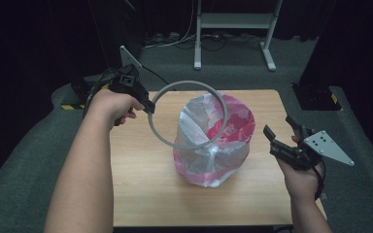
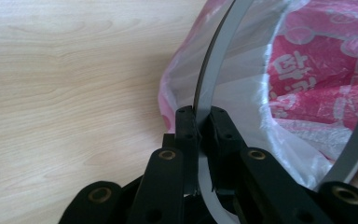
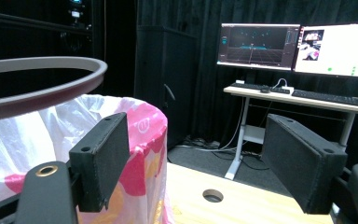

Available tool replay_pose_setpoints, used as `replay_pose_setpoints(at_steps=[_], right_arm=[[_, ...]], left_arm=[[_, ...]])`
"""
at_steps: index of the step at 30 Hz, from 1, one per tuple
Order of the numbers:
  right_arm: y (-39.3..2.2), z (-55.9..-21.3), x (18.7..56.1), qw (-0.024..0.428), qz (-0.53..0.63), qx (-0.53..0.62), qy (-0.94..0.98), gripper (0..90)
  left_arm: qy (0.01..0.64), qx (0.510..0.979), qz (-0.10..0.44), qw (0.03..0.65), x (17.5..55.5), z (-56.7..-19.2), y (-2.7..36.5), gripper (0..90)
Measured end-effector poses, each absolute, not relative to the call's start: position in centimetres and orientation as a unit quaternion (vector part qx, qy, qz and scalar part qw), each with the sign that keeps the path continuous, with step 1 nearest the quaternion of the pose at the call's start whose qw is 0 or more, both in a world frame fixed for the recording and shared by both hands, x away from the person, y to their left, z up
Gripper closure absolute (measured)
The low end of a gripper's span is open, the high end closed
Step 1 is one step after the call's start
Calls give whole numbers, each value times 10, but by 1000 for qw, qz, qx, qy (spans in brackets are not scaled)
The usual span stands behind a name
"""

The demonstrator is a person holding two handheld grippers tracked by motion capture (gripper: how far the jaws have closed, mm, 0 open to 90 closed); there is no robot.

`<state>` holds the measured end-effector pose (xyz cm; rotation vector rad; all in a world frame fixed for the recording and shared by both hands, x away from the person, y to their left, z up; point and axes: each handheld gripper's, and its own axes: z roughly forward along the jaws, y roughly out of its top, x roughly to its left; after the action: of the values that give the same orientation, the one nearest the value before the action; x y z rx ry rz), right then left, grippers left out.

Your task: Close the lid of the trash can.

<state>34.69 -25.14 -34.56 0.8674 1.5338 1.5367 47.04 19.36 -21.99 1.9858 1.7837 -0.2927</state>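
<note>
A grey ring (image 1: pixel 188 114) hangs in the air above a pink and white plastic bag (image 1: pixel 213 145) that stands on the wooden table (image 1: pixel 141 184). My left gripper (image 1: pixel 149 106) is shut on the ring's left edge, its pads (image 2: pixel 186 122) clamped on the grey band (image 2: pixel 214 70). The bag (image 2: pixel 303 79) shows through the ring. My right gripper (image 1: pixel 278 130) is open to the right of the bag with nothing between its pads (image 3: pixel 102 158), beside the bag's pink rim (image 3: pixel 142 140). The ring (image 3: pixel 42 88) floats above the bag.
A white desk frame (image 1: pixel 233 29) stands on the grey floor behind the table. In the right gripper view a desk with two lit monitors (image 3: pixel 298 46) and keyboards stands farther off, and a round hole (image 3: pixel 213 195) sits in the tabletop.
</note>
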Motion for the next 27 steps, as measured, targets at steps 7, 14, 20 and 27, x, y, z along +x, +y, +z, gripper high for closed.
replay_pose_setpoints(at_steps=[7, 14, 20, 27], right_arm=[[-246, -340, 348, 387, 616, 334, 600, 227], [-243, -334, 348, 384, 618, 328, 602, 235], [-241, -332, 349, 385, 620, 324, 602, 239], [-239, -330, 351, 384, 622, 323, 601, 244]], left_arm=[[635, 731, -110, 227, 478, -217, 173, 835], [623, 742, -113, 221, 483, -219, 153, 835], [618, 745, -114, 223, 485, -219, 146, 835], [611, 750, -121, 223, 489, -222, 134, 835]])
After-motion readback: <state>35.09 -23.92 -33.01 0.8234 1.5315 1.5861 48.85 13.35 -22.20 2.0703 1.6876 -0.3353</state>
